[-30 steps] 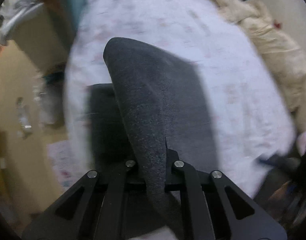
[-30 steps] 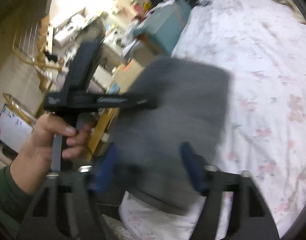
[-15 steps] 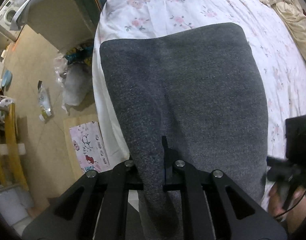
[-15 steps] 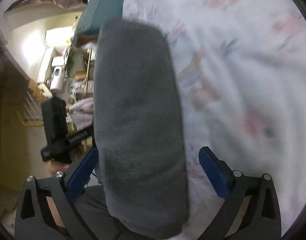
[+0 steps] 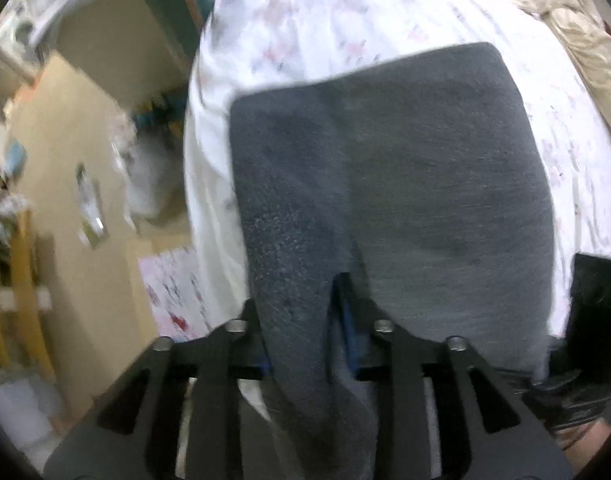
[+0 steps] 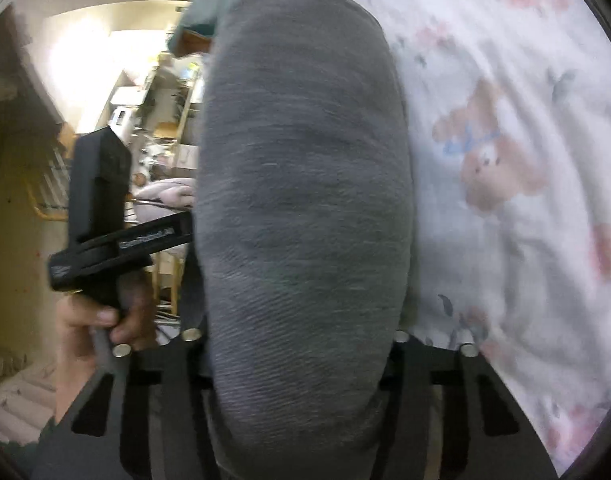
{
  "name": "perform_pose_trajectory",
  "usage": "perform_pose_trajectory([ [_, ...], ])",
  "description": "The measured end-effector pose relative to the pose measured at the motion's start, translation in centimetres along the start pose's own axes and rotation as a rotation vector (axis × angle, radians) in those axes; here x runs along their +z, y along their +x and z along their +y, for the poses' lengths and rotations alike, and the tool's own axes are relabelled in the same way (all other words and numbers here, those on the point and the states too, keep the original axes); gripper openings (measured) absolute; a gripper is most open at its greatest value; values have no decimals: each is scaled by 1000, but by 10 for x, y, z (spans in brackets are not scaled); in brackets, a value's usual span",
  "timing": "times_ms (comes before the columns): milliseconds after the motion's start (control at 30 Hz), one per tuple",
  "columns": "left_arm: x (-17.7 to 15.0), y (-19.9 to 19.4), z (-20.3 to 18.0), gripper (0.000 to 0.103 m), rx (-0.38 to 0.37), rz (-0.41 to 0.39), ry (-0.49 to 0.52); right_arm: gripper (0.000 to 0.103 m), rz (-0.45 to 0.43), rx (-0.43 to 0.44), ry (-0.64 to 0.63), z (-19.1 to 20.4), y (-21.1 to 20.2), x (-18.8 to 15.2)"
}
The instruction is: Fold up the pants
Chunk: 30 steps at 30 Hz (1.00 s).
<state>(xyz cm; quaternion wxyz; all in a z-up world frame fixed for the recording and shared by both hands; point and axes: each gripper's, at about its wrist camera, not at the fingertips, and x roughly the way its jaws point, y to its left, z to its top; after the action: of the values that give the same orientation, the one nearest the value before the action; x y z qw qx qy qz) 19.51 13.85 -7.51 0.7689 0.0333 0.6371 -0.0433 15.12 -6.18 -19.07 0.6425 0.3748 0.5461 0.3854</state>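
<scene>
Left claw [image 5: 301, 320] first: its jaws have just been opening, yet a thick ridge of the grey pants [image 5: 405, 184] runs up between them; the blur hides whether the pads press or merely flank the cloth, so I cannot tell if it grips. Over to the right claw [image 6: 301, 340]: its jaws have just been closing, and the folded pants [image 6: 301, 208] fill the whole gap, bulging up over both fingers and covering the pads; grasp or loose contact, I cannot tell. Outward now: from the left wrist view the pants lie as a broad, flat grey rectangle on the bed [image 5: 305, 20], close to its left edge, over a white sheet printed with flowers and bears. In the right wrist view a hand [image 6: 93, 320] holds the left claw's black handle at the left of the pants. A beige blanket [image 5: 577, 40] is heaped at the far right of the bed, and the tan floor [image 5: 65, 160] left of the bed is cluttered.
</scene>
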Motion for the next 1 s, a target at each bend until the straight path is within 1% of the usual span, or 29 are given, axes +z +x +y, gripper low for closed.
perform_pose_trajectory([
  [67,0,-15,-9,28,-48,-60,21,46,-2,7,-19,9,-21,2],
  [100,0,-23,-13,30,-82,-86,28,46,-4,12,-27,14,-37,4],
  [133,1,-33,-17,37,-133,-124,30,46,-9,11,-29,15,-48,6],
  [167,1,-39,-19,48,-164,-152,27,46,-21,0,-32,17,-70,10],
  [200,2,-45,-20,56,-181,-183,19,46,-22,-18,-49,18,-88,13],
  [233,4,-53,-21,68,-186,-220,5,46,-21,-48,-66,18,-109,15],
  [267,6,-56,-21,71,-189,-241,-5,46,-16,-75,-73,17,-125,17],
  [300,7,-59,-20,71,-196,-252,-14,46,-11,-108,-86,14,-140,20],
  [333,10,-60,-19,71,-209,-256,-29,46,5,-161,-94,4,-163,24],
  [400,13,-55,-20,71,-222,-242,-49,47,50,-199,-33,-22,-184,28],
  [433,12,-50,-23,71,-227,-221,-54,48,70,-209,22,-46,-198,27],
  [500,13,-42,-32,71,-227,-176,-43,58,85,-258,132,-92,-217,29],
  [533,12,-37,-38,71,-216,-151,-27,61,102,-277,153,-106,-222,27],
  [567,9,-33,-42,71,-208,-141,-14,68,118,-294,172,-117,-227,27],
  [600,7,-31,-48,71,-205,-132,2,78,128,-329,164,-120,-227,24],
  [633,5,-28,-53,71,-208,-121,16,81,131,-364,142,-118,-230,26],
  [667,3,-24,-59,72,-223,-102,33,88,128,-413,100,-114,-231,28],
  [733,-1,-14,-74,73,-263,-65,53,90,115,-432,104,-108,-237,31],
  [767,-2,-9,-79,73,-266,-59,53,90,102,-445,109,-105,-239,30],
  [800,-2,-3,-88,73,-269,-49,43,90,81,-468,98,-99,-243,29],
  [833,-2,3,-98,73,-297,-36,31,90,56,-503,76,-92,-247,27],
  [900,0,14,-116,75,-343,-14,-1,90,24,-531,69,-79,-249,26],
  [933,2,25,-128,79,-354,4,-29,90,0,-539,73,-75,-253,23],
  [1000,5,45,-142,81,-362,26,-66,90,-66,-520,91,-66,-264,13],
])
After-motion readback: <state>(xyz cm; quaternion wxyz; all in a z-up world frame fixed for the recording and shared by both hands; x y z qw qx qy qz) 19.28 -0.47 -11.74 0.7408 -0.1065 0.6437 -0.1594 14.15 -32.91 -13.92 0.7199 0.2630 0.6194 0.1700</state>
